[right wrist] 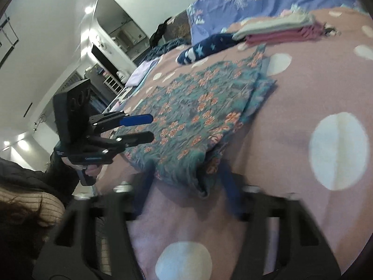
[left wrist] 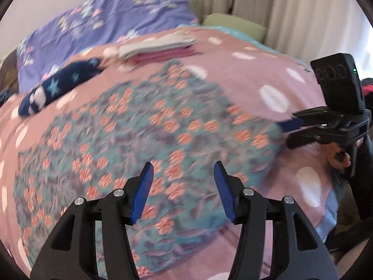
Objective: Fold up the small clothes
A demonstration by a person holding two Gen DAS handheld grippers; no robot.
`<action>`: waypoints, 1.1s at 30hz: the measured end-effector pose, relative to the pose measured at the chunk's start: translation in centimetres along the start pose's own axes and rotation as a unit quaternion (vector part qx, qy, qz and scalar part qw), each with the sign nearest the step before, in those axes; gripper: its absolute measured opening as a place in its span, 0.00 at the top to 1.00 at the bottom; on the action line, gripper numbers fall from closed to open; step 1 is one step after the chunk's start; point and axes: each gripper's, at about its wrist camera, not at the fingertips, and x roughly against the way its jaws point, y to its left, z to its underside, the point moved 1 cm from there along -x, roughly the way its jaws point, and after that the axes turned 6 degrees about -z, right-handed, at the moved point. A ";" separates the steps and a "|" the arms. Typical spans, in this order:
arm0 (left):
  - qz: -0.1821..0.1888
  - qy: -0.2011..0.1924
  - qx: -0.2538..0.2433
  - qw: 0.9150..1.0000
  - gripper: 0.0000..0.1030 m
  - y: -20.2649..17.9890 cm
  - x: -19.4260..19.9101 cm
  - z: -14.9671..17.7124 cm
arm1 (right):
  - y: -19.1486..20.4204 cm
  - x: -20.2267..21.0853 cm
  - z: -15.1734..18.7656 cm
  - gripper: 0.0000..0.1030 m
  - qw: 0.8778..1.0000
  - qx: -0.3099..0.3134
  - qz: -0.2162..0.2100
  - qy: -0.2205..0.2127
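A teal floral garment [left wrist: 144,140] [right wrist: 198,112] lies spread flat on the pink dotted blanket [left wrist: 244,74] [right wrist: 291,107]. My left gripper [left wrist: 183,165] [right wrist: 152,127] hovers over the garment with its blue pads apart and nothing between them. My right gripper [left wrist: 285,130] [right wrist: 187,177] is at the garment's near edge. In the right wrist view its fingers are blurred, with a bunched fold of the fabric standing up between them. In the left wrist view its tips look closed on that edge.
A navy star-print garment [left wrist: 56,88] [right wrist: 205,46] lies beyond the floral one. A stack of folded clothes [left wrist: 158,46] [right wrist: 279,31] sits behind it, before a purple pillow [left wrist: 112,21]. Curtains [left wrist: 291,11] hang behind the bed, and furniture [right wrist: 105,70] stands beside it.
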 end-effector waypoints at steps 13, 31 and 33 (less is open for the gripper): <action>0.050 -0.008 -0.080 0.995 0.47 -4.3 -0.1 -0.2 | -2.8 0.8 2.2 0.86 0.998 -0.045 -0.012 0.053; 0.107 0.013 -0.182 0.977 0.53 -13.5 -3.6 1.1 | -11.3 -4.1 -11.5 0.46 0.979 -0.199 0.035 -0.035; 0.099 0.010 -0.179 0.979 0.61 -13.5 -3.9 1.0 | -10.7 -5.7 -12.2 0.94 0.982 -0.177 0.064 -0.019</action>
